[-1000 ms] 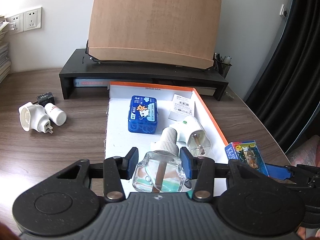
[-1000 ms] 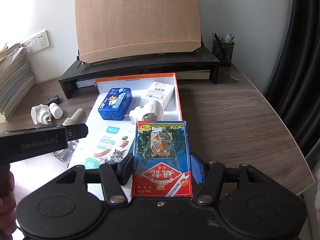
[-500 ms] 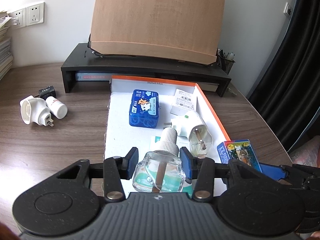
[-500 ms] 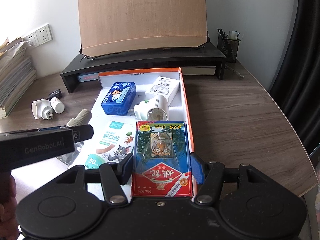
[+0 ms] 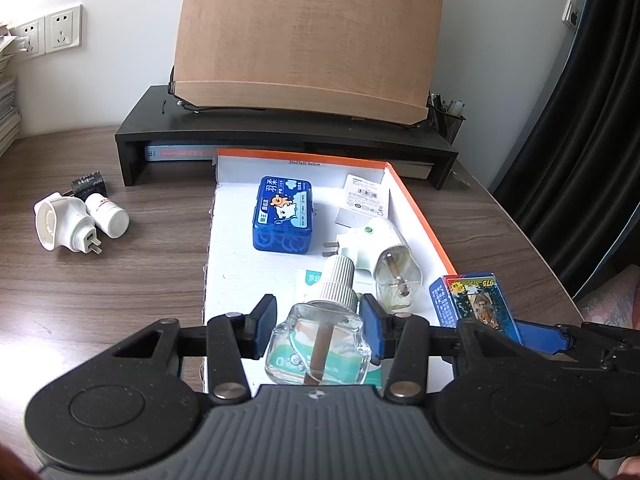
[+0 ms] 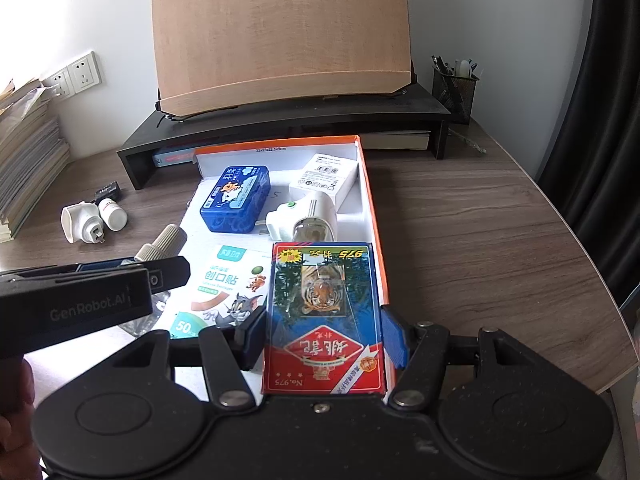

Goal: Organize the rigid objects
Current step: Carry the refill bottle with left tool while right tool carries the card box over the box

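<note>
Desk [image 6: 500, 220] held an open box [image 5: 420, 216] with an orange rim, centre, in front of the riser [image 5: 280, 136]. Inside: blue tin [image 5: 283, 214] far left, white carton [image 5: 362, 196] far right, plug heater [image 5: 394, 260] right, plaster pack [image 6: 220, 292] near. Outside, far left: second heater [image 5: 64, 226], pill bottle [image 5: 108, 216].

Left gripper [image 5: 318, 330] was clamped on the refill bottle [image 5: 320, 340], above the box's near end. Right gripper [image 6: 324, 340] was clamped on the card deck [image 6: 324, 312], over the near right wall.

Step looked like carry-in, both items about to be placed. Next move likely needs lowering onto bare floor, then opening.

Room: bare floor ran down the left side; near right was tight between heater, pack and wall. Deck could snag the rim. Grippers sat close together, so one may need to go first.
</note>
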The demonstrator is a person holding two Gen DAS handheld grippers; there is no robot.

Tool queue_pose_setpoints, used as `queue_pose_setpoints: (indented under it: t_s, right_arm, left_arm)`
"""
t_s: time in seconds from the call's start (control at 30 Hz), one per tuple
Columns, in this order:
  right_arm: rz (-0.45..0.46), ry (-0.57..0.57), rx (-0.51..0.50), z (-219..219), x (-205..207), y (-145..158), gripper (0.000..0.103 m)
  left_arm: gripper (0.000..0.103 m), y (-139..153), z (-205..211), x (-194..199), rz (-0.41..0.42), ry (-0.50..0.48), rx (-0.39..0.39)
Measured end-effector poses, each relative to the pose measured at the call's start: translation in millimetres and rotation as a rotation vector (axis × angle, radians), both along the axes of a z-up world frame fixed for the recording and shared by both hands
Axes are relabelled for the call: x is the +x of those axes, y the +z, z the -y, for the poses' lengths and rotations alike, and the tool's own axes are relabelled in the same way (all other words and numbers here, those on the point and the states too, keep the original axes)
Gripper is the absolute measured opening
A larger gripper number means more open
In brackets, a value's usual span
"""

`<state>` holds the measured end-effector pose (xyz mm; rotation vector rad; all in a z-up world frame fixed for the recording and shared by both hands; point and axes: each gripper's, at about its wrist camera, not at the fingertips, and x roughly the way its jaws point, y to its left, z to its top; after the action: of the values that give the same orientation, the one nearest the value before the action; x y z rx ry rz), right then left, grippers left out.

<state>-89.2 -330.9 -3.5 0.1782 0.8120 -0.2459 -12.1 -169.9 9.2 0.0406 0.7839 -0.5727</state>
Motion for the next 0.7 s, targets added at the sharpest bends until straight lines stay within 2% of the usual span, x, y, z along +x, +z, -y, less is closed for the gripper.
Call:
queue_pose_setpoints:
  t_s: [0.7]
  right_arm:
    - [-0.01, -0.009, 0.016, -4.3, 8.0, -5.1, 0.071]
  left_arm:
    - [0.046, -0.2, -0.3, 6.7, 0.001, -0.01, 0.005]
